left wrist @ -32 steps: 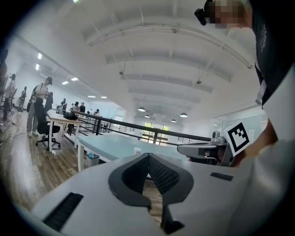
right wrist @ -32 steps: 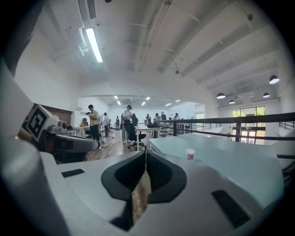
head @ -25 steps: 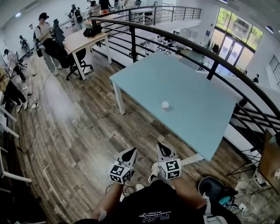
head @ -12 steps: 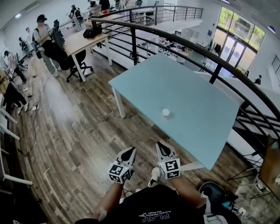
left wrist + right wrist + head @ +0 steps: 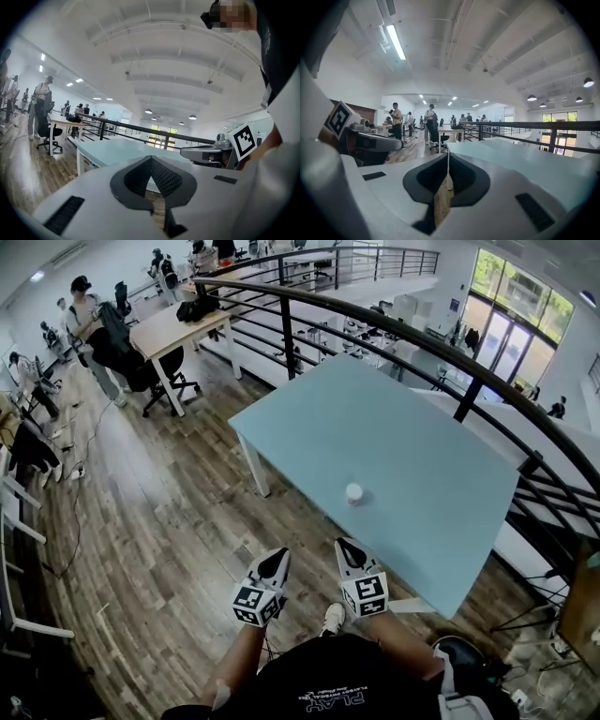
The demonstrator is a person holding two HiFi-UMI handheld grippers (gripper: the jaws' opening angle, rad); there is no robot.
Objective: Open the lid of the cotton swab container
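A small white round cotton swab container (image 5: 353, 493) stands alone on the light blue table (image 5: 412, 437), near its front edge. Both grippers hang over the wooden floor, short of the table. My left gripper (image 5: 277, 561) is shut and holds nothing. My right gripper (image 5: 345, 549) is shut and empty too, just left of the table's near corner. In the left gripper view the left gripper (image 5: 151, 159) has its jaws closed tip to tip, the table (image 5: 117, 151) beyond it. In the right gripper view the right gripper (image 5: 448, 155) is likewise closed. The container does not show in either gripper view.
A black metal railing (image 5: 394, 334) curves behind and to the right of the table. A second desk (image 5: 173, 329) with office chairs and several people stands at the far left. A dark round object (image 5: 459, 651) lies on the floor at lower right.
The view has drawn nearer the table; the container sits lower in the head view. Both grippers stay shut and keep their place before the person.
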